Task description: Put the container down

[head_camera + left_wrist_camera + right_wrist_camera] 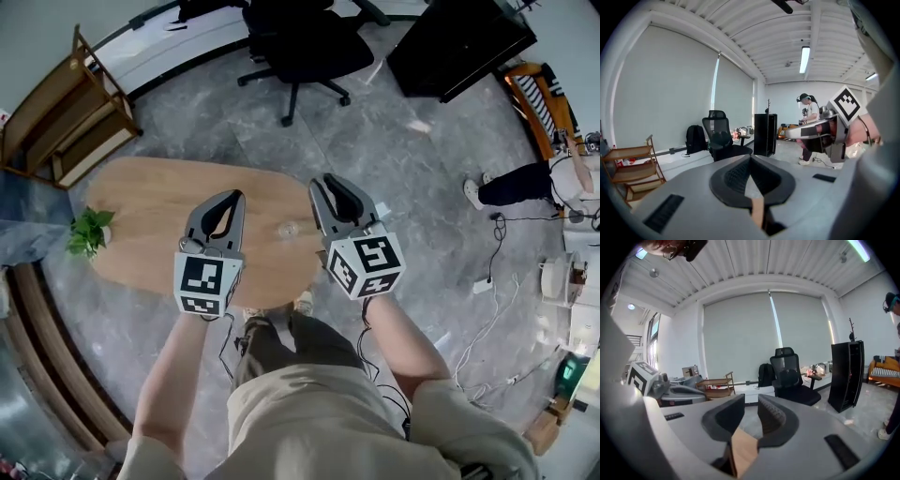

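A small clear glass container (pixel 288 229) stands on the oval wooden table (pixel 159 206), between my two grippers and apart from both. My left gripper (pixel 235 196) hangs over the table's near half; in the left gripper view its jaws (pixel 750 158) meet at the tips with nothing in them. My right gripper (pixel 320 181) is level with it, just right of the container. The right gripper view shows its jaws (pixel 751 401) a narrow gap apart and empty. Both gripper cameras look out across the room, not down at the container.
A potted plant (pixel 89 232) sits at the table's left edge. Beyond the table are a black office chair (pixel 300 47), a wooden shelf (pixel 66 103) and a black cabinet (pixel 459 37). A person (pixel 534 178) stands at the right, with cables (pixel 497 309) on the floor.
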A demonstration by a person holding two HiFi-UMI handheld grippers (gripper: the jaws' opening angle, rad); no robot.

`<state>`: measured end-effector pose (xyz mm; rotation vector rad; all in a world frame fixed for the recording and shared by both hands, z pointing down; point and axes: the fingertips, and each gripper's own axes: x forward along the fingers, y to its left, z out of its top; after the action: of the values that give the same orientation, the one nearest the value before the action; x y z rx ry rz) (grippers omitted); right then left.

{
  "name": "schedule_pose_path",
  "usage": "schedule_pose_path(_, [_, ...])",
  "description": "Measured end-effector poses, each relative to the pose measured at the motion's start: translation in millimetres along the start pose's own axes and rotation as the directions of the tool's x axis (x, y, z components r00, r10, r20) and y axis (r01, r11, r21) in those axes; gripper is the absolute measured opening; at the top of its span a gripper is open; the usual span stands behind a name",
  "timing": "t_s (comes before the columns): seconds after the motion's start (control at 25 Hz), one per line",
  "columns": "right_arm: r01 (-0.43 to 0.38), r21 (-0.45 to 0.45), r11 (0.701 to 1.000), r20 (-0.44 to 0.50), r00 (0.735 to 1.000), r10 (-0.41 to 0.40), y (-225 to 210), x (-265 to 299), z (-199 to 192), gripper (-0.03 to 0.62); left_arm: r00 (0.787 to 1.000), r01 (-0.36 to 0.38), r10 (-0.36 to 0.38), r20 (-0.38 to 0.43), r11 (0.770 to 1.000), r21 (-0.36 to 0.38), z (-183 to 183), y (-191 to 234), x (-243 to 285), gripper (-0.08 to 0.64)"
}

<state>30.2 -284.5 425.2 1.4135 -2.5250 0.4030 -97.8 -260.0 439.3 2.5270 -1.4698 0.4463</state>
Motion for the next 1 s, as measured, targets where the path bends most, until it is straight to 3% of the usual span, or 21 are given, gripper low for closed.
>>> schedule_pose_path(0.12, [0.008,-0.014,1.0,0.086,0.996,-0.007,4.3,-30.9,48.5,0.031,0.999,0.003,-0.003,0.037,1.0,0.005,38.0,-7.9,-21.6,0.006])
schedule_pose_path(0.36, [-0.012,-0.044,0.999,0.187,0.982,0.02,24.3,-90.9,107.9,0.026,0.996,-0.007,0.009,0.091,1.0,-0.03,94.4,-13.4,-68.7,0.006])
schedule_pose_path(0.52, [-0.016,-0.042,0.999,0.208,0.978,0.024,36.0,-129.5,129.9,0.018,0.994,-0.038,0.031,0.103,0.997,0.063,122.5,-23.2,-96.9,0.006])
schedule_pose_path(0.72, [-0.014,-0.056,0.998,0.224,0.974,0.026,49.0,-170.2,148.7,0.014,0.987,-0.032,0.018,0.157,0.996,0.088,153.9,-43.3,-129.4,0.006])
schedule_pose_path(0.92, [-0.008,-0.096,0.995,0.234,0.972,0.03,61.5,-201.5,160.3,0.01,0.984,-0.038,0.001,0.176,0.979,0.202,169.1,-67.9,-154.9,0.006])
schedule_pose_path(1.0, [-0.01,-0.119,0.993,0.231,0.972,0.037,66.0,-210.0,161.4,0.009,0.985,-0.009,-0.024,0.173,0.982,0.186,170.1,-79.6,-160.8,0.006])
